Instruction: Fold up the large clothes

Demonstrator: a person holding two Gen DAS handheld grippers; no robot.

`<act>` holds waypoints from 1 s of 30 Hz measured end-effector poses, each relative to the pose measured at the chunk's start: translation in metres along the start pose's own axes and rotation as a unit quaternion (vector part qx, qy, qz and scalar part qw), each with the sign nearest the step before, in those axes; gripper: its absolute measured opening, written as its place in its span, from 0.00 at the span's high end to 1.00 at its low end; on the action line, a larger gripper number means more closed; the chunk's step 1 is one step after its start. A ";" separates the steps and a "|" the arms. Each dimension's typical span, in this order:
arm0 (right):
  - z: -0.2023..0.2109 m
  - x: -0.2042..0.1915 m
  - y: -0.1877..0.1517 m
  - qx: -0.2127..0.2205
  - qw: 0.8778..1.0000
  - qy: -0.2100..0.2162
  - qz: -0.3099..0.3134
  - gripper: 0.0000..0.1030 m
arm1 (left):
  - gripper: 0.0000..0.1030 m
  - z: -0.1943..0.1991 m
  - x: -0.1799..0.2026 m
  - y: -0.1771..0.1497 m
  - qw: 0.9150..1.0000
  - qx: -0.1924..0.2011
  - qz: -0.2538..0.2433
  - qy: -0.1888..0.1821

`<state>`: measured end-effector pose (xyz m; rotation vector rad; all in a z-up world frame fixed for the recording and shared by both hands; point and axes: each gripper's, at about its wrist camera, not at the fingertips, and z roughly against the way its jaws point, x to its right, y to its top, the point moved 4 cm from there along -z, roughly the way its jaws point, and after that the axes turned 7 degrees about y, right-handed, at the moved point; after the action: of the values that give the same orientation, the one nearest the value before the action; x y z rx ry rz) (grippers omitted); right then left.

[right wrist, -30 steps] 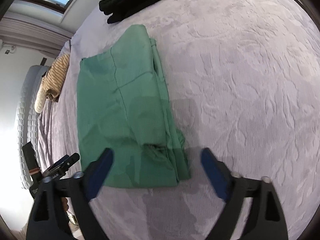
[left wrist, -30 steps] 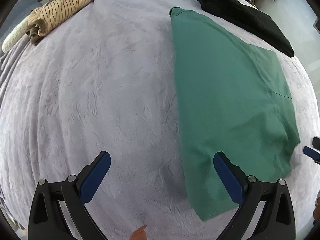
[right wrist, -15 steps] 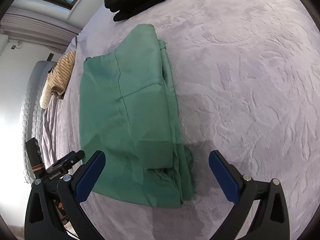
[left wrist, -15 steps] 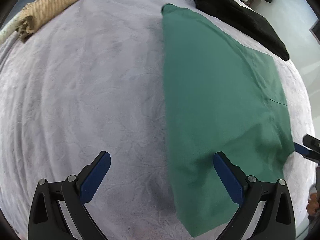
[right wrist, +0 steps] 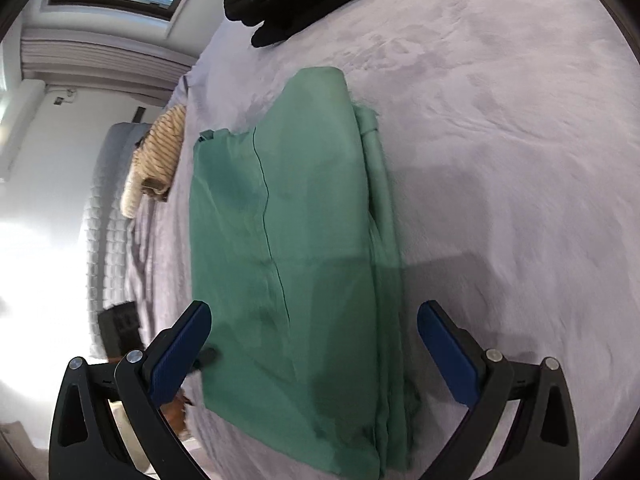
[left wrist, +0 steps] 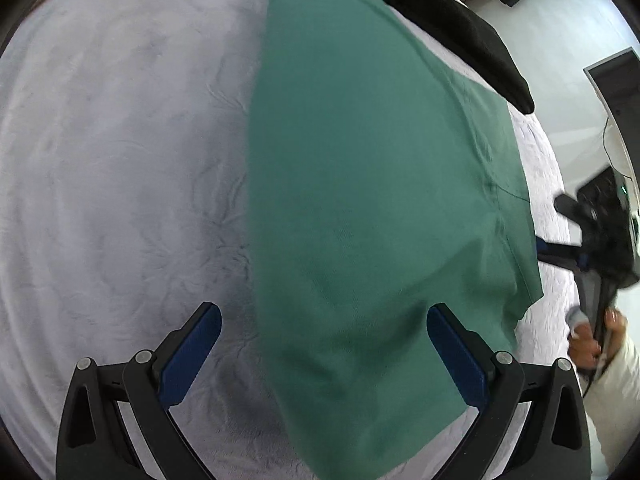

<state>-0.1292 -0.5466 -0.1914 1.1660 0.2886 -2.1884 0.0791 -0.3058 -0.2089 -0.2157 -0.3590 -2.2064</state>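
Note:
A green garment (left wrist: 372, 200) lies folded into a long strip on the pale lilac bedspread (left wrist: 120, 160). My left gripper (left wrist: 324, 356) hangs open over its near left corner, the cloth running between the blue pads without touching them. In the right wrist view the same green garment (right wrist: 292, 260) shows a seam line and stacked folded edges along its right side. My right gripper (right wrist: 314, 354) is open too, straddling the near end of the strip. The right gripper and a hand show at the far right of the left wrist view.
A black garment (left wrist: 448, 28) lies beyond the green one, also seen as the black garment (right wrist: 288, 4) at the top. A striped beige garment (right wrist: 160, 156) sits near the bed's far left edge. A monitor (left wrist: 616, 92) stands off the bed to the right.
Both grippers have moved in closer over the green garment's near end. The left one shifted right, so the cloth now lies between its fingers. Both stay open.

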 end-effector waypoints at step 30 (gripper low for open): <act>-0.018 -0.077 0.010 0.040 0.989 0.137 -0.025 0.82 | 0.62 0.082 0.005 -0.017 0.991 0.074 -0.065 -0.087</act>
<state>-0.0797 -0.5136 -0.1389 1.5217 0.3516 -2.0978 0.0644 -0.2725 -0.1328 -0.3112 -0.6465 -2.2825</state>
